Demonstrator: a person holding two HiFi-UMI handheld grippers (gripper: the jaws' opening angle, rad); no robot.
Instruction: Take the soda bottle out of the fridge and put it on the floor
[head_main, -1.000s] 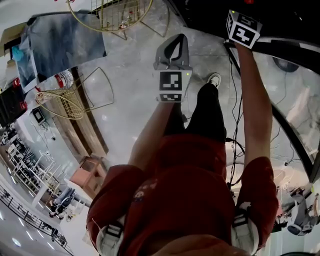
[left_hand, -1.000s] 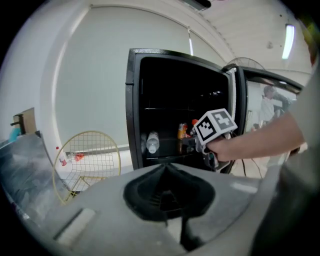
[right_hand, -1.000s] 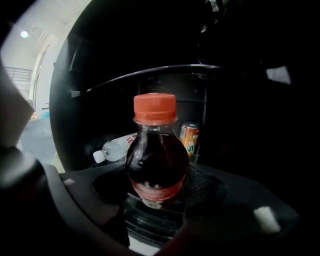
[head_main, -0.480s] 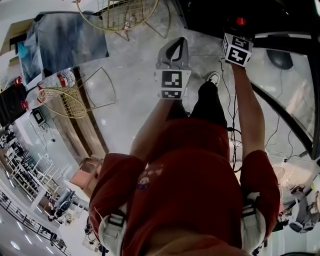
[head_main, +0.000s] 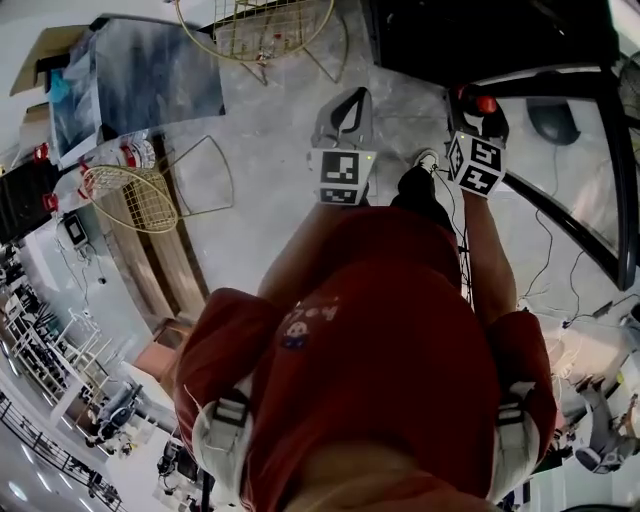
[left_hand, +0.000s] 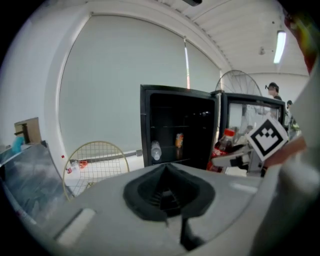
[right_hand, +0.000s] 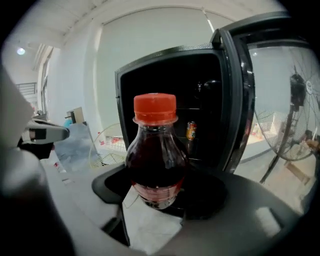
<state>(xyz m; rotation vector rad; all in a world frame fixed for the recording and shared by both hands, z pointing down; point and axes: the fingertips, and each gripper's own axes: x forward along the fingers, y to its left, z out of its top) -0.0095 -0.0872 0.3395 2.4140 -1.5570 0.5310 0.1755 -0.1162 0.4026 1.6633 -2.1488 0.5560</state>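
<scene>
The soda bottle (right_hand: 156, 150), dark with a red cap and a red label, stands upright between the jaws of my right gripper (right_hand: 157, 200), which is shut on its lower body. In the head view its cap (head_main: 486, 104) shows just beyond the right marker cube (head_main: 476, 164). The bottle is out in front of the open black fridge (right_hand: 210, 90), above the floor. From the left gripper view the bottle (left_hand: 225, 142) is at the right, beside the fridge (left_hand: 175, 120). My left gripper (left_hand: 167, 192) is shut and holds nothing. It hangs over the floor to the bottle's left (head_main: 345, 105).
A can (right_hand: 191, 130) and a clear bottle (left_hand: 156, 150) stay on the fridge shelves. The fridge door (right_hand: 240, 100) stands open at the right, a fan (right_hand: 300, 100) beyond it. Gold wire chairs (head_main: 135, 195) stand left, and cables (head_main: 545, 240) lie on the floor at the right.
My right gripper has drawn back out of the fridge towards me with the bottle, whose red cap now shows. The left gripper has shifted only slightly.
</scene>
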